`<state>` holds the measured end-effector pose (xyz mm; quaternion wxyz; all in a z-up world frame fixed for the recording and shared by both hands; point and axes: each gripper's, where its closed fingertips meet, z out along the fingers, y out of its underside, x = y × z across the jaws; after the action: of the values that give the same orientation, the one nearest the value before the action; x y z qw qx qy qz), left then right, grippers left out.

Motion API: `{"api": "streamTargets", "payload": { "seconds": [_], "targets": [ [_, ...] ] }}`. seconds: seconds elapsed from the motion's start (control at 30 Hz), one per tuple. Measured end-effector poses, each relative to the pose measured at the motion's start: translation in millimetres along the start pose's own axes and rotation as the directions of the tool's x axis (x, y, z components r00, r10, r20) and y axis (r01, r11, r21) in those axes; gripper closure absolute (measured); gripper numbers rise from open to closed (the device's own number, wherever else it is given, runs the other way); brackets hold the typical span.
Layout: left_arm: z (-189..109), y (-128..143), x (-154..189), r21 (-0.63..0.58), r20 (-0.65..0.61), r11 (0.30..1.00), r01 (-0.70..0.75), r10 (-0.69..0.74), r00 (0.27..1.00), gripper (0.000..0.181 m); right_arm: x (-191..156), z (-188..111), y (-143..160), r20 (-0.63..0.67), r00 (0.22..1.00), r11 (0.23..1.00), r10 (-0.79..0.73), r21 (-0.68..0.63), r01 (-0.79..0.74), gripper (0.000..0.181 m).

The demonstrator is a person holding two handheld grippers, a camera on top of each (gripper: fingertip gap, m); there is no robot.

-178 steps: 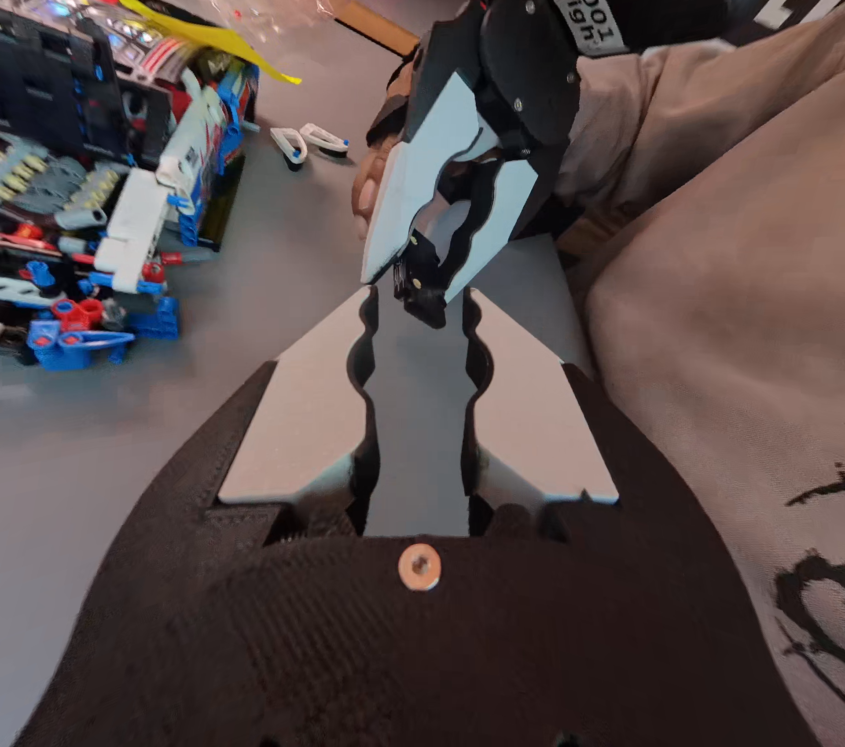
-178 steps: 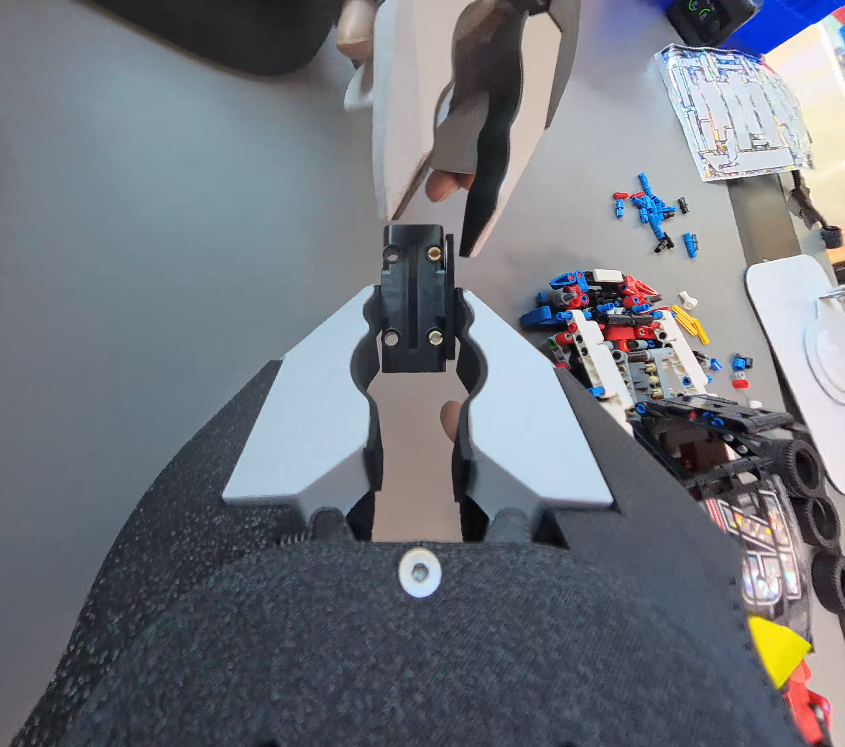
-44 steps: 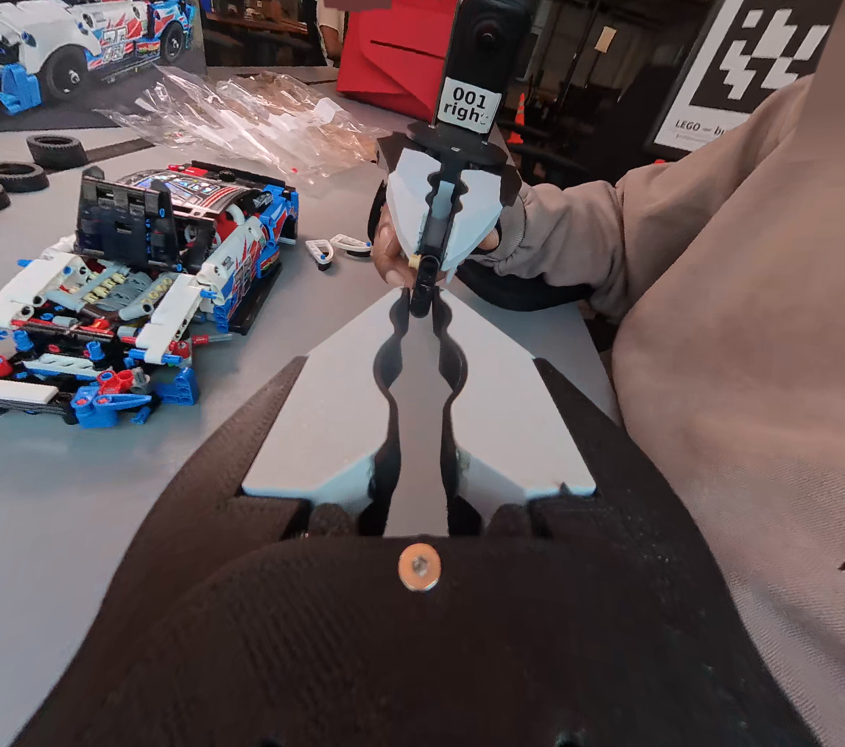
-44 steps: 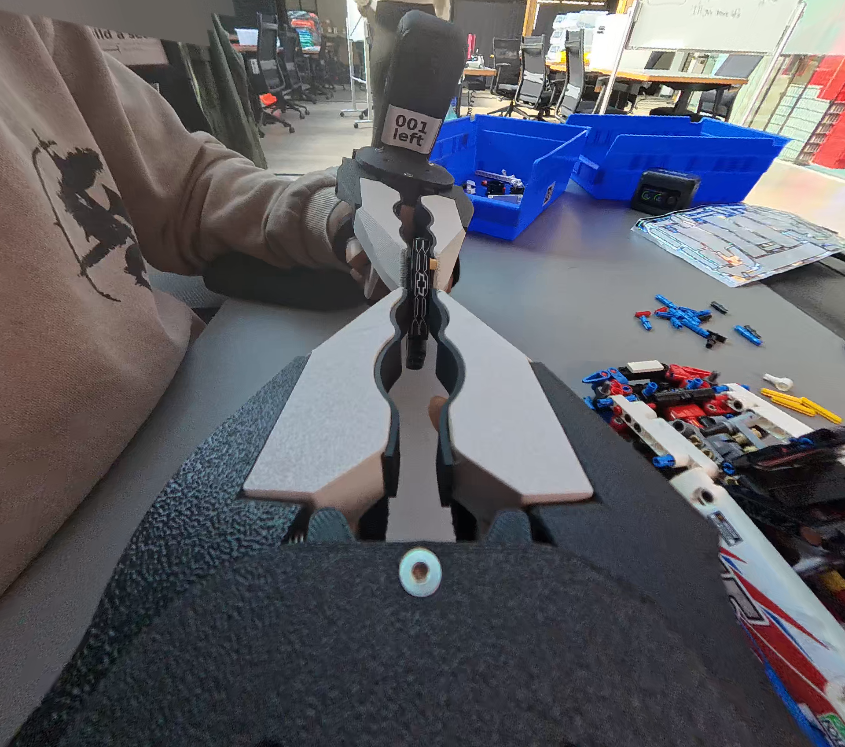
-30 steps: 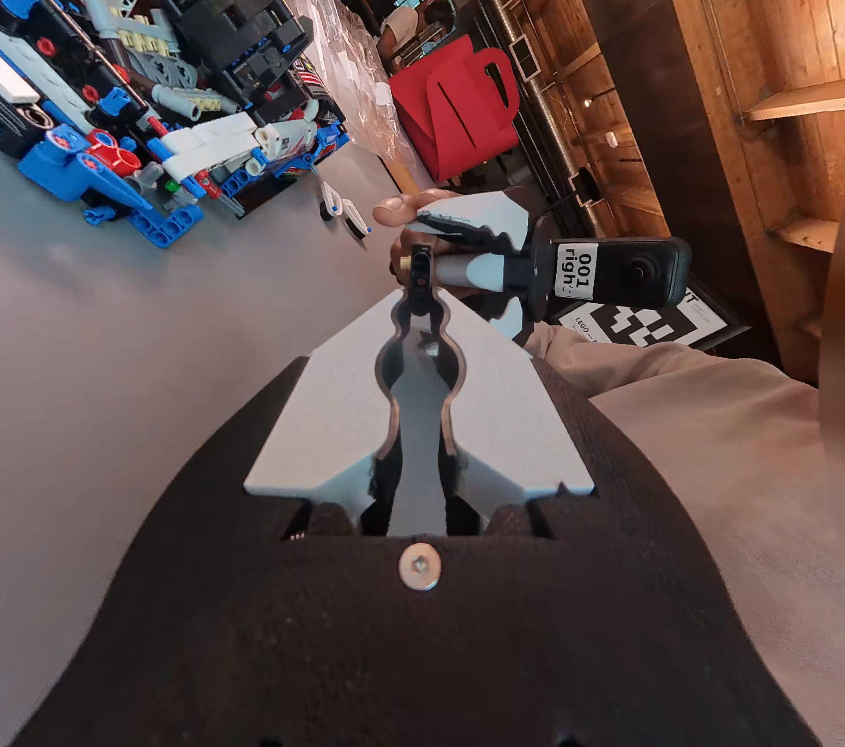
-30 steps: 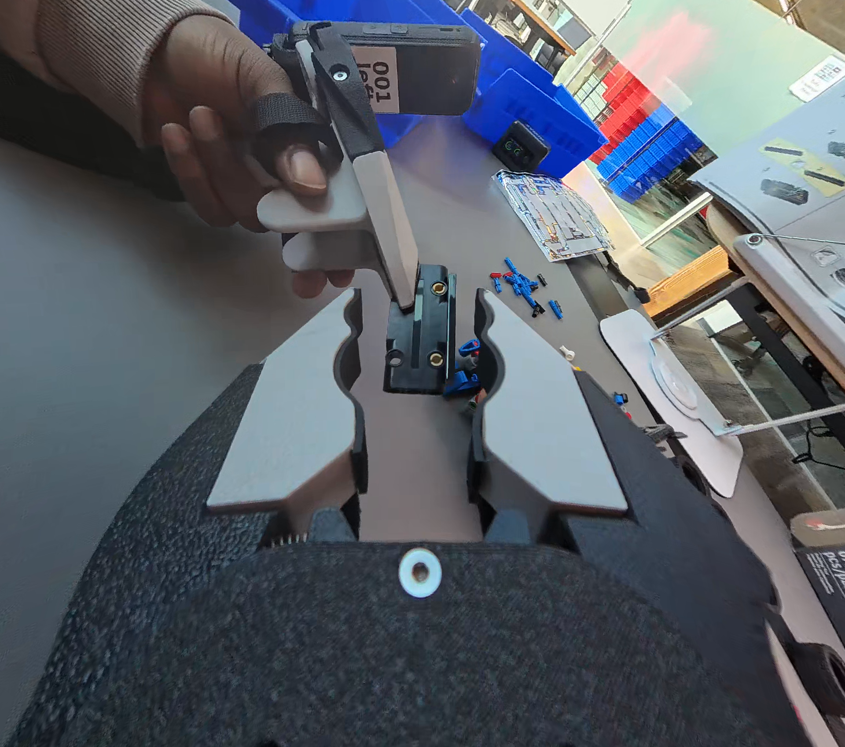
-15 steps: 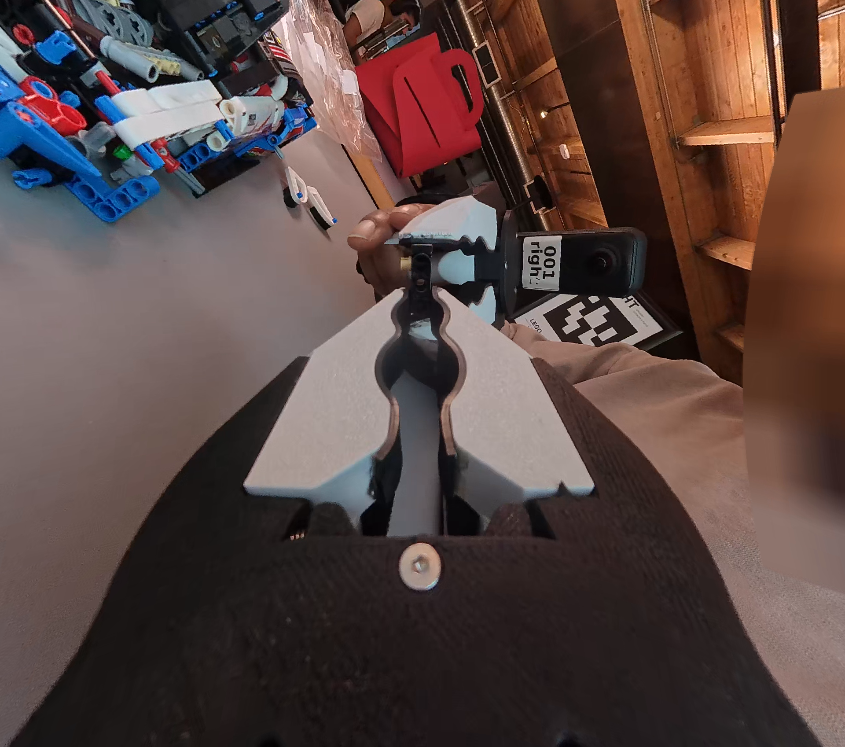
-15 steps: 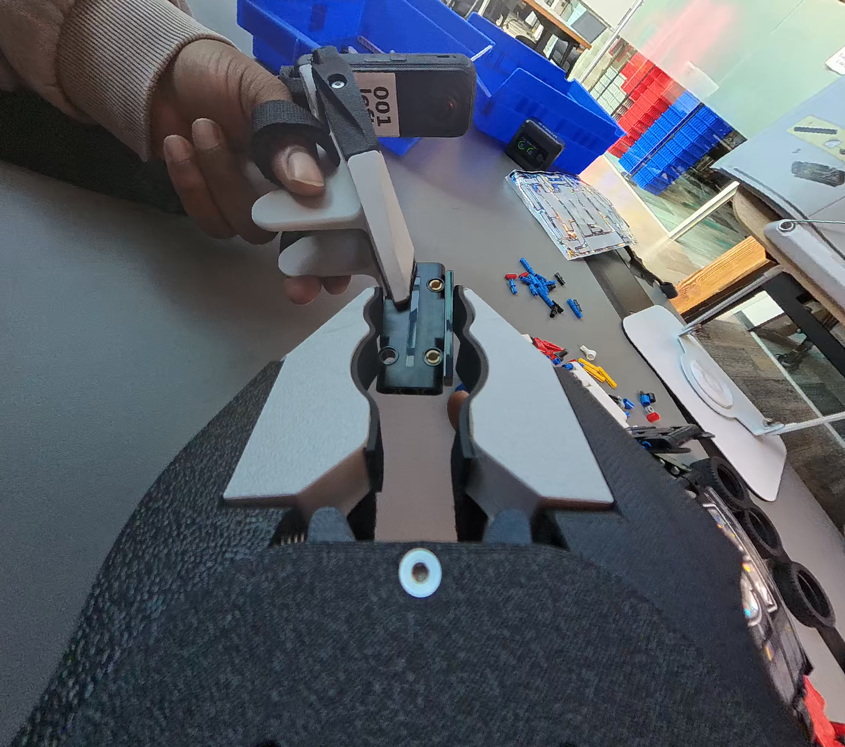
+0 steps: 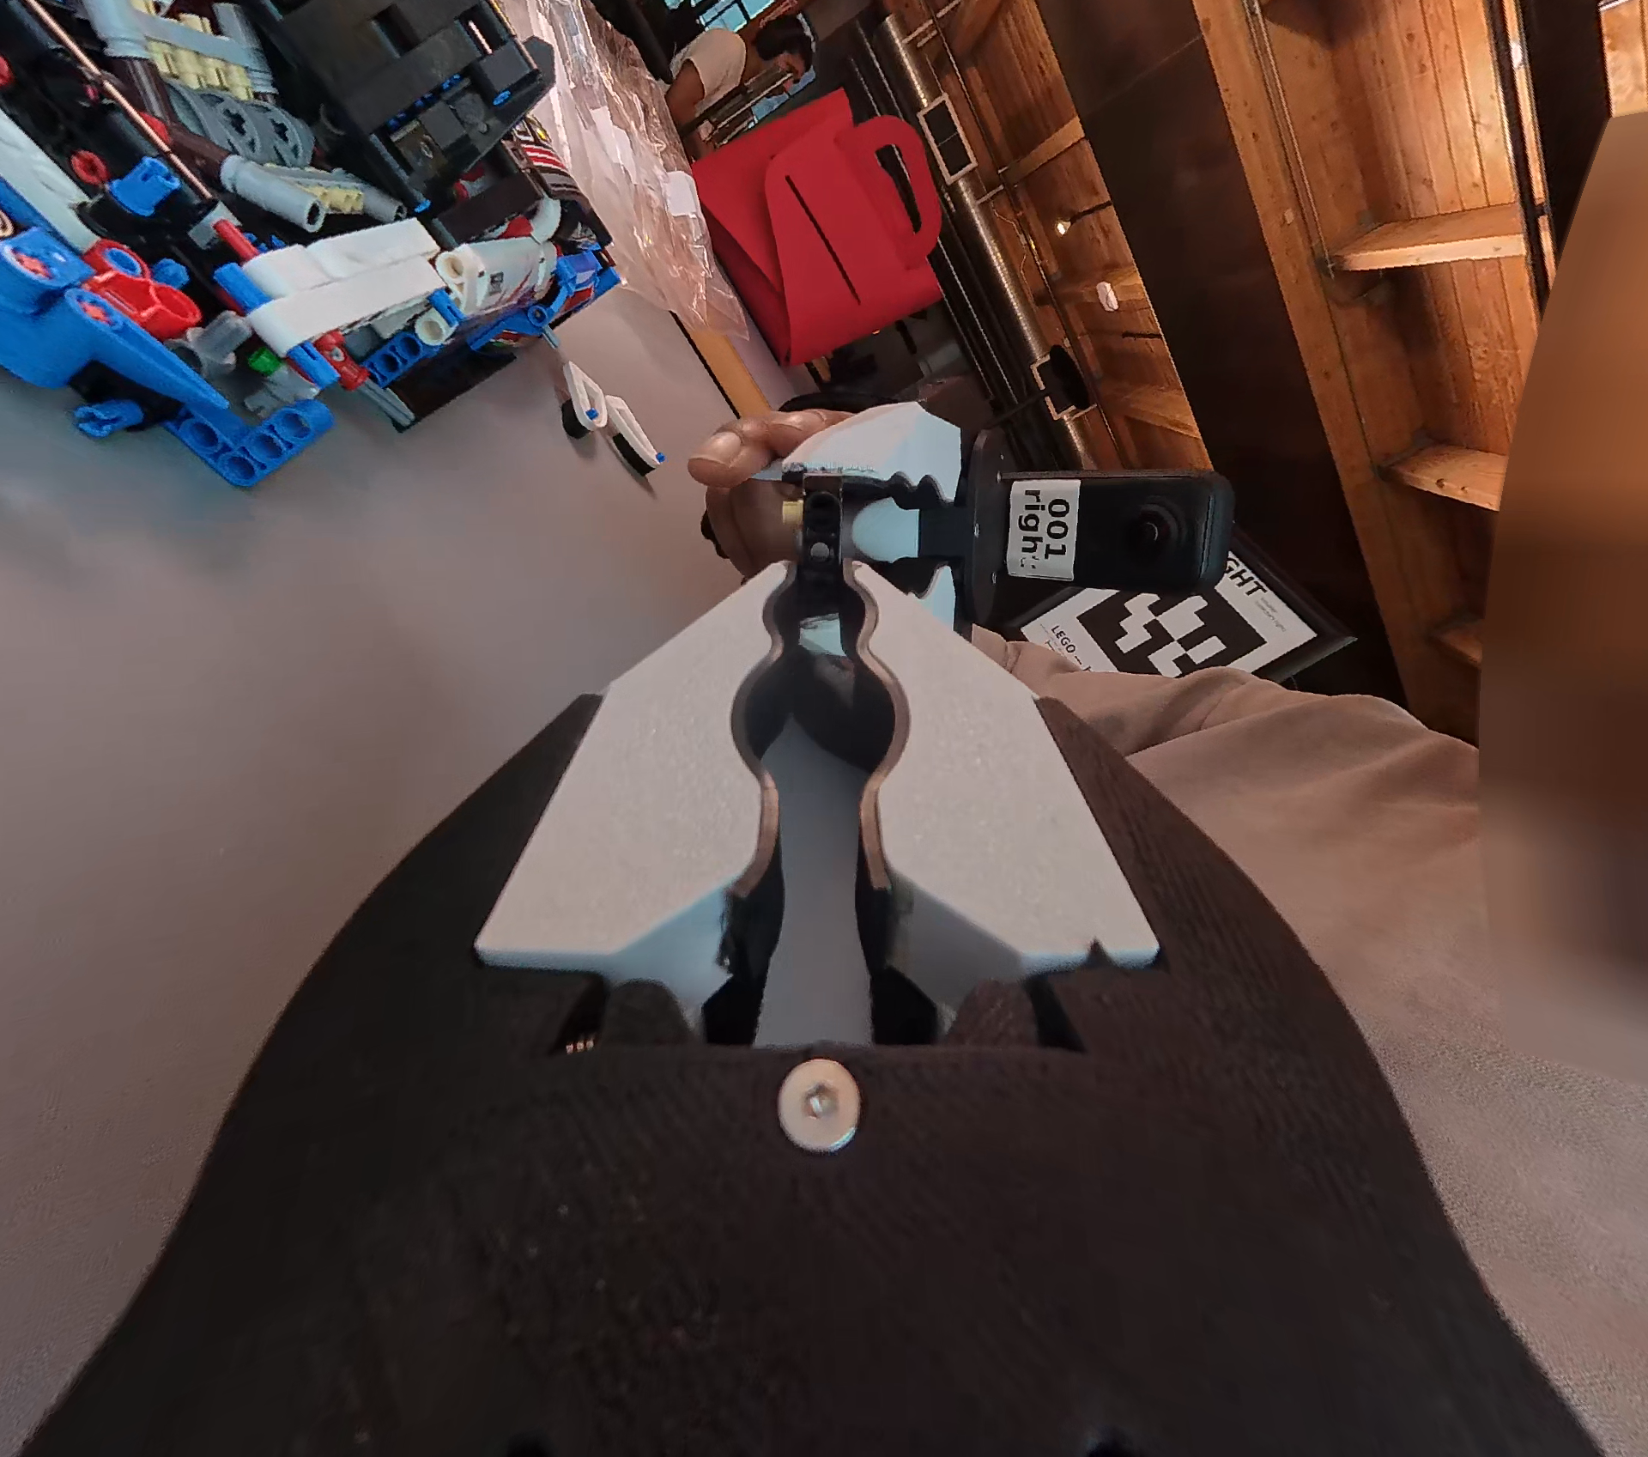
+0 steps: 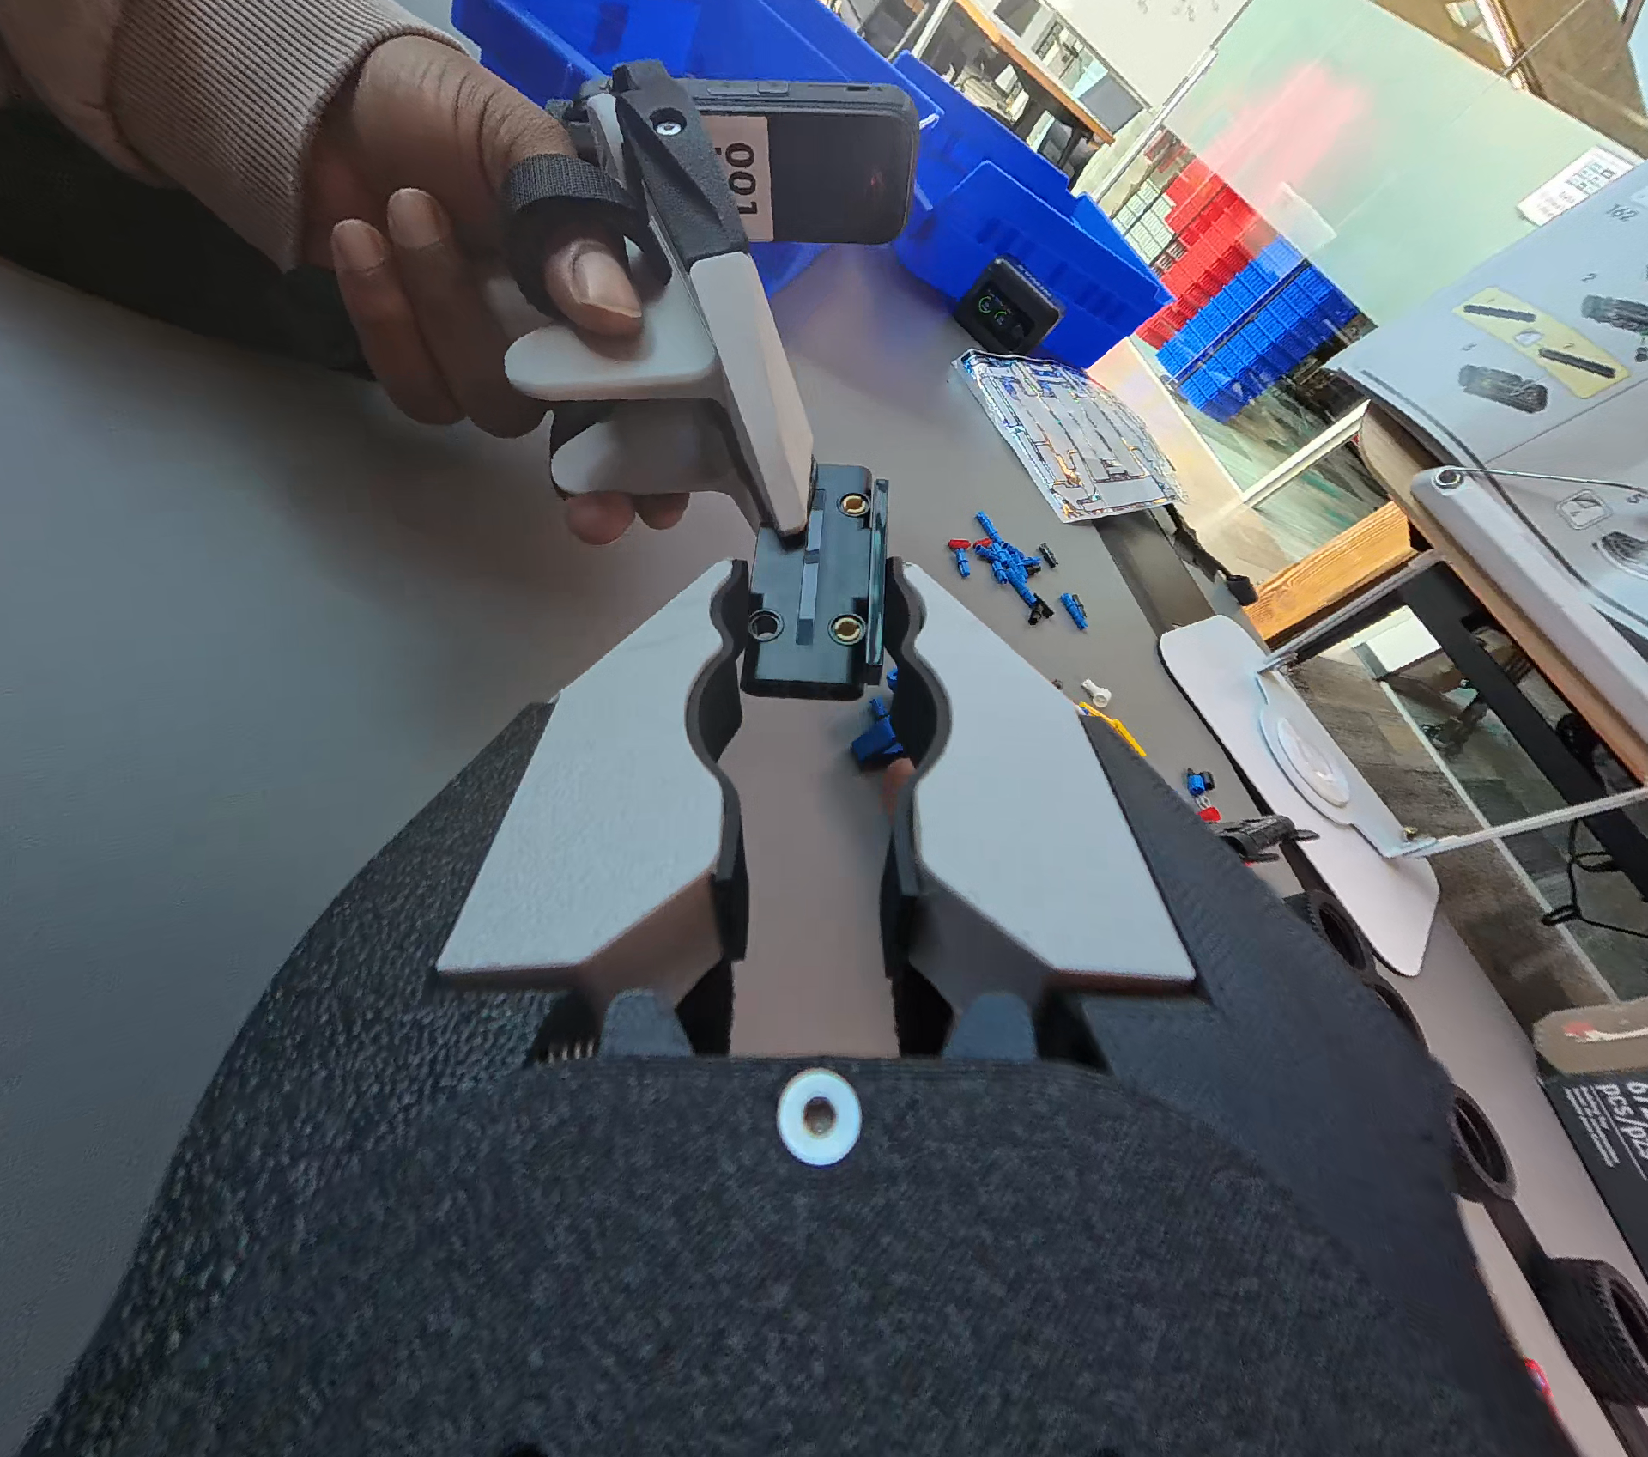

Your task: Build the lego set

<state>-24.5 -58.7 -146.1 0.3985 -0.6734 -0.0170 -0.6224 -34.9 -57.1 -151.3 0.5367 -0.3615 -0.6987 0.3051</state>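
Now closing right gripper jaws back onto black block after opening; left gripper jaws pinching its edge; handover unfinished, car waiting.

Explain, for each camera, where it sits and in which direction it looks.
Left wrist view: rides on the left gripper, rolled sideways, facing the right gripper, the person's hand, the lego car.
Right wrist view: rides on the right gripper, facing the left gripper, the blue bins.
Shared: the black lego piece, gripped by both.
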Motion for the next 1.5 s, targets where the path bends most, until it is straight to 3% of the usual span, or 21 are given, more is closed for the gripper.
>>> {"api": "streamTargets", "payload": {
  "seconds": [0.1,0.3,0.4,0.47,0.6,0.8,1.0,1.23,1.5],
  "targets": [
    [0,0,2,-0.014,0.002,0.998,-0.054,0.054,0.999,0.176,0,-1,-2,-0.011,0.999,0.999,-0.034,0.008,0.034,0.154],
    [-8,-4,10,-0.076,0.055,0.938,-0.339,0.343,0.938,0.162,1,-5,-7,-0.092,0.968,0.972,-0.234,0.003,0.235,0.154],
    [-9,-3,10,-0.103,0.076,0.899,-0.425,0.434,0.898,0.171,-1,-6,-9,-0.130,0.925,0.934,-0.356,-0.015,0.358,0.154],
    [-9,-2,10,-0.111,0.078,0.877,-0.467,0.476,0.876,0.175,-2,-6,-10,-0.133,0.923,0.932,-0.362,-0.016,0.363,0.154],
    [-7,-3,22,-0.083,0.047,0.831,-0.550,0.554,0.831,0.176,3,-11,-14,-0.156,0.938,0.949,-0.310,0.009,0.315,0.153],
    [-7,-3,30,-0.079,0.070,0.705,-0.705,0.709,0.701,0.176,4,-19,-15,-0.033,0.999,0.995,-0.008,0.100,0.011,0.145],
    [-6,1,34,-0.089,0.070,0.628,-0.773,0.778,0.624,0.176,1,-24,-18,0.073,0.986,0.977,0.152,0.141,-0.161,0.161],
    [-7,-2,22,-0.119,0.107,0.673,-0.730,0.740,0.664,0.173,0,-23,-12,0.041,0.997,0.991,0.068,0.113,-0.072,0.167],
    [-7,-1,9,-0.135,0.110,0.807,-0.575,0.589,0.801,0.153,-1,-18,2,-0.042,0.988,0.988,-0.151,0.033,0.152,0.172]
  ]
}}
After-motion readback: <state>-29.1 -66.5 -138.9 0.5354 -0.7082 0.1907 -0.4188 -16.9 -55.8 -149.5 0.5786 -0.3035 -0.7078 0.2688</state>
